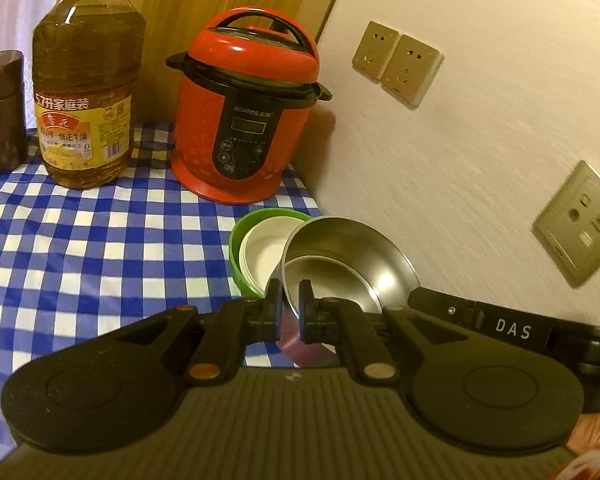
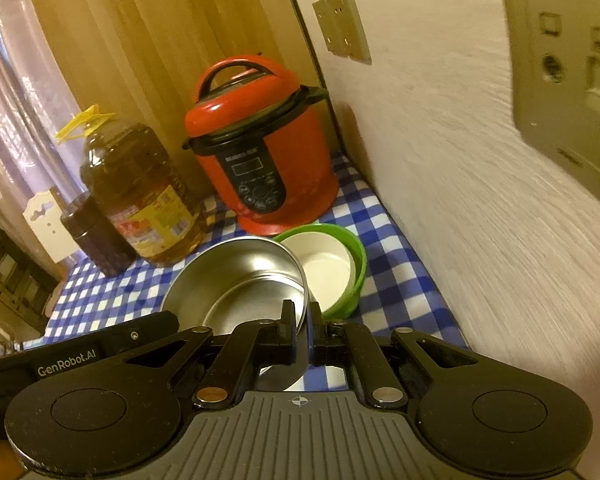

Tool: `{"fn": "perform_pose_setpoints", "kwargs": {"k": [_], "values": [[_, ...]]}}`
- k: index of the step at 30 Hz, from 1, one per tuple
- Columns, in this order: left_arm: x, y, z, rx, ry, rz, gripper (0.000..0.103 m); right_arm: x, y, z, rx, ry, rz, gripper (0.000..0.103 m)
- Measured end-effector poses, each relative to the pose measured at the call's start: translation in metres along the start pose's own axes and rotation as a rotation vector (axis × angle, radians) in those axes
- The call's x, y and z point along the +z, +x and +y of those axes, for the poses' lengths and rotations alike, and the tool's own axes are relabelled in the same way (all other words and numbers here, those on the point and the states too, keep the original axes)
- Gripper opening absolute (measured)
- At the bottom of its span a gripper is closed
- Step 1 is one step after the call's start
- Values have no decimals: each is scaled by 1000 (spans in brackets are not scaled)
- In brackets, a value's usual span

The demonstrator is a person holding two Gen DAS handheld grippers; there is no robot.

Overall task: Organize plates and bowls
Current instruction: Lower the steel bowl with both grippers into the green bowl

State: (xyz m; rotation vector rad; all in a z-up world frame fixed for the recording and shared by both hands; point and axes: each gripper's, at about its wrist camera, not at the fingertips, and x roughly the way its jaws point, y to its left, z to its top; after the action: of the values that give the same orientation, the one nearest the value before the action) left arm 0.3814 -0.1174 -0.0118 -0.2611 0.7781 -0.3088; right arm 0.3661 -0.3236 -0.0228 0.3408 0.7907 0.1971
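A shiny steel bowl (image 1: 340, 256) is held tilted just above the checked tablecloth, near the wall. My left gripper (image 1: 289, 300) is shut on its near rim. My right gripper (image 2: 303, 320) is shut on the rim of the same steel bowl (image 2: 236, 280) from the other side; its black body also shows in the left wrist view (image 1: 512, 328). Right beside the steel bowl stands a green bowl (image 1: 236, 248) with a white bowl (image 1: 264, 248) nested inside. The same pair shows in the right wrist view, green bowl (image 2: 358, 268) and white bowl (image 2: 324, 268).
A red pressure cooker (image 1: 244, 112) stands in the back corner. A large oil bottle (image 1: 86, 80) and a dark brown canister (image 1: 0, 112) stand to its left. The wall with sockets (image 1: 396, 62) runs along the right. The blue checked tablecloth (image 1: 80, 248) covers the table.
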Motion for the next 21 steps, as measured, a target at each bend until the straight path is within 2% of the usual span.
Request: {"fn": "perform_pose_setpoints", "kwargs": {"k": [11,21], "values": [[22,48,11,-11,-7,-2,6,24,45,-13,-11,-3,-9,5],[34,86,15,-6,28,-1,6,38,82,-19,-37,-30,-22,5]]}}
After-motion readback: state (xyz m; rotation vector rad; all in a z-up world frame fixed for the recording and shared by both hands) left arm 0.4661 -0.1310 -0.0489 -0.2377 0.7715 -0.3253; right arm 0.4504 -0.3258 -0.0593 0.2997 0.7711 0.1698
